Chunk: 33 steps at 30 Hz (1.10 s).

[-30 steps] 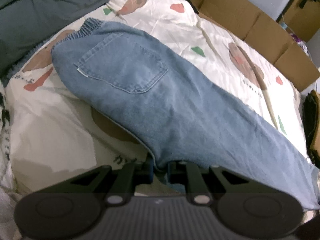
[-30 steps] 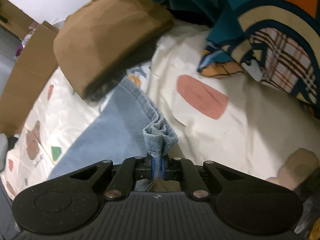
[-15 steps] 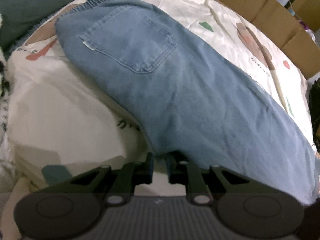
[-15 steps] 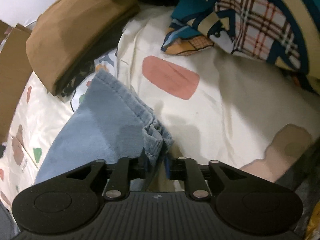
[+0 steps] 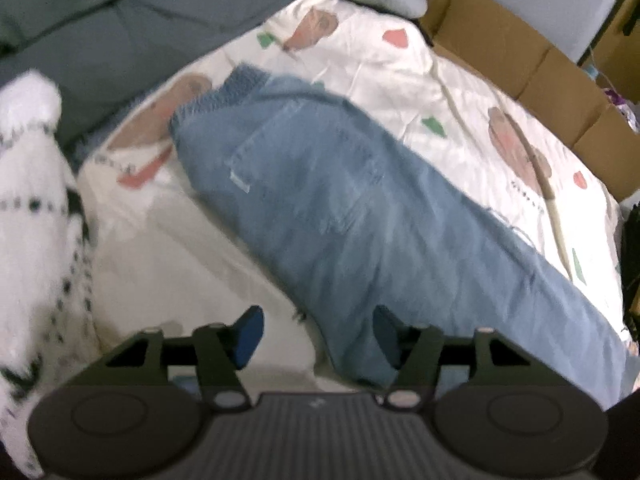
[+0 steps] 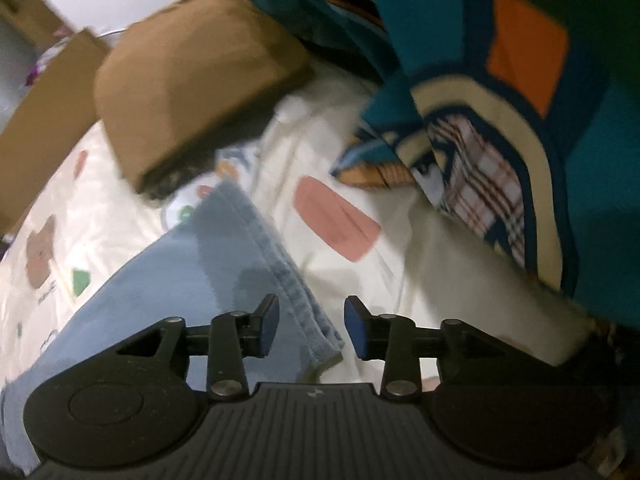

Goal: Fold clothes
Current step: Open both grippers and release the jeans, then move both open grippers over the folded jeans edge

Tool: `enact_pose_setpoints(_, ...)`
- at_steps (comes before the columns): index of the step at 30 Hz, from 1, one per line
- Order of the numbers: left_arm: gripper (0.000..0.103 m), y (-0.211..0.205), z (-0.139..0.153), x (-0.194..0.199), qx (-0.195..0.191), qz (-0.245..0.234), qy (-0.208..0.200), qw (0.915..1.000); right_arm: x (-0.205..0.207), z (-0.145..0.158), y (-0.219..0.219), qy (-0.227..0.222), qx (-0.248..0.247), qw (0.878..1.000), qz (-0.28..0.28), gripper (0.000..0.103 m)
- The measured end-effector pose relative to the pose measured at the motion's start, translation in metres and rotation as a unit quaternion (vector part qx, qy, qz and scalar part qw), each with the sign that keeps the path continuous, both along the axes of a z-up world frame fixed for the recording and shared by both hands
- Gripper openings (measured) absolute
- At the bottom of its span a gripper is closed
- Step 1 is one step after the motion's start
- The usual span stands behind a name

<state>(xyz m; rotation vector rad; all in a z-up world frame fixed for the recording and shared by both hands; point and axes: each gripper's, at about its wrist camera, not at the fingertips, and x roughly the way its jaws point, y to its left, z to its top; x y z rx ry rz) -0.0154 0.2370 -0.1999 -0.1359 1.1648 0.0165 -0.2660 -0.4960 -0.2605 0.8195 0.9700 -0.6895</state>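
Observation:
Blue jeans point(image 5: 360, 216) lie flat on a cream printed bed sheet point(image 5: 400, 64), waistband at the far left, back pocket up. My left gripper point(image 5: 316, 334) is open; the jeans' near edge lies between its jaws, unpinched. In the right wrist view the hem end of the jeans point(image 6: 248, 256) lies flat on the sheet. My right gripper point(image 6: 310, 328) is open just over the hem corner, holding nothing.
A folded brown garment point(image 6: 192, 76) sits beyond the hem. A teal patterned blanket point(image 6: 520, 120) is piled at the right. Cardboard boxes point(image 5: 520, 56) line the bed's far side. A grey cover point(image 5: 120, 20) and a white fluffy item point(image 5: 32, 216) lie at the left.
Both grippers have opened and let go of the jeans. The hem now lies flat on the sheet. Both have drawn back a little.

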Motion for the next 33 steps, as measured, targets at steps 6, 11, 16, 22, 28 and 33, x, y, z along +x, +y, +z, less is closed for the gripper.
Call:
enact_pose_setpoints(6, 0.075, -0.02, 0.03, 0.021, 0.003, -0.015, -0.017, 0.9997, 0.009, 0.031, 0.001, -0.026, -0.015, 0.999, 0.042, 0.063)
enact_pose_setpoints(11, 0.083, -0.035, 0.056, 0.029, 0.002, -0.041, -0.047, 0.998, 0.023, 0.053, -0.001, -0.048, -0.02, 0.996, 0.067, 0.068)
enact_pose_setpoints(16, 0.087, -0.045, 0.077, 0.036, 0.011, -0.064, -0.073, 0.9952, 0.032, 0.071, 0.001, -0.07, -0.025, 0.994, 0.086, 0.074)
enact_pose_setpoints(22, 0.088, -0.05, 0.088, 0.044, 0.005, -0.077, -0.086, 0.9933, 0.029, 0.076, 0.003, -0.084, -0.038, 0.991, 0.093, 0.08)
enact_pose_setpoints(28, 0.088, -0.066, 0.08, 0.059, 0.015, -0.113, -0.081, 0.9902, 0.025, 0.071, 0.0, -0.094, -0.052, 0.989, 0.099, 0.081)
enact_pose_setpoints(33, 0.088, -0.082, 0.064, 0.073, 0.015, -0.136, -0.075, 0.9878, 0.028, 0.061, -0.006, -0.083, -0.066, 0.989, 0.104, 0.082)
